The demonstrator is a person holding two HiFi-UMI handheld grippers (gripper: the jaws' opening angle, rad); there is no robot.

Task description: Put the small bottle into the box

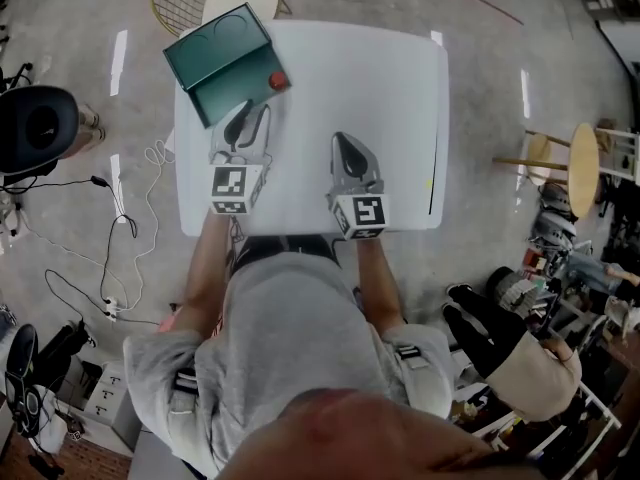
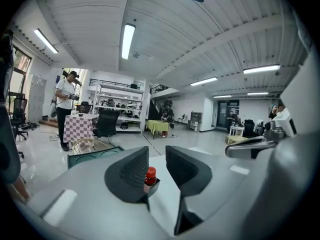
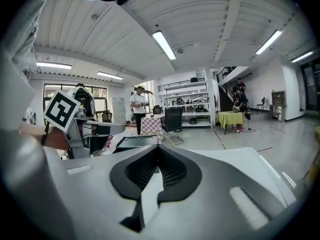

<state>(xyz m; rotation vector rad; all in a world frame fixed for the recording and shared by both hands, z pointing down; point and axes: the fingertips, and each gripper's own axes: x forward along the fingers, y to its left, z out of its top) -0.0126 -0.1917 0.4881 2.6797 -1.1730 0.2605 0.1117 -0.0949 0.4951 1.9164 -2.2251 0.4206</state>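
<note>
Head view: The small bottle is seen as a red cap at the near right corner of the open teal box, on the white surface. It lies straight ahead of the left tool, just past its tips and a shade to their right. Whether it stands inside the tray corner or just against it cannot be told from here. The right tool is set further back and well off to the side, so the left tool is judged the nearer.

Left gripper view: The left tool is seen with its jaws partly apart and nothing pressed between the pads. The small bottle is framed in the gap but beyond the tips, close to the left jaw's side. It stands upright, cap up, and its base appears to be seated in a dark corner of the box. No contact with the tool is seen.

Right gripper view: The right tool is seen with its jaws brought together at the tips, nothing held. The box is visible ahead and to its left. The bottle is not made out here.
</note>
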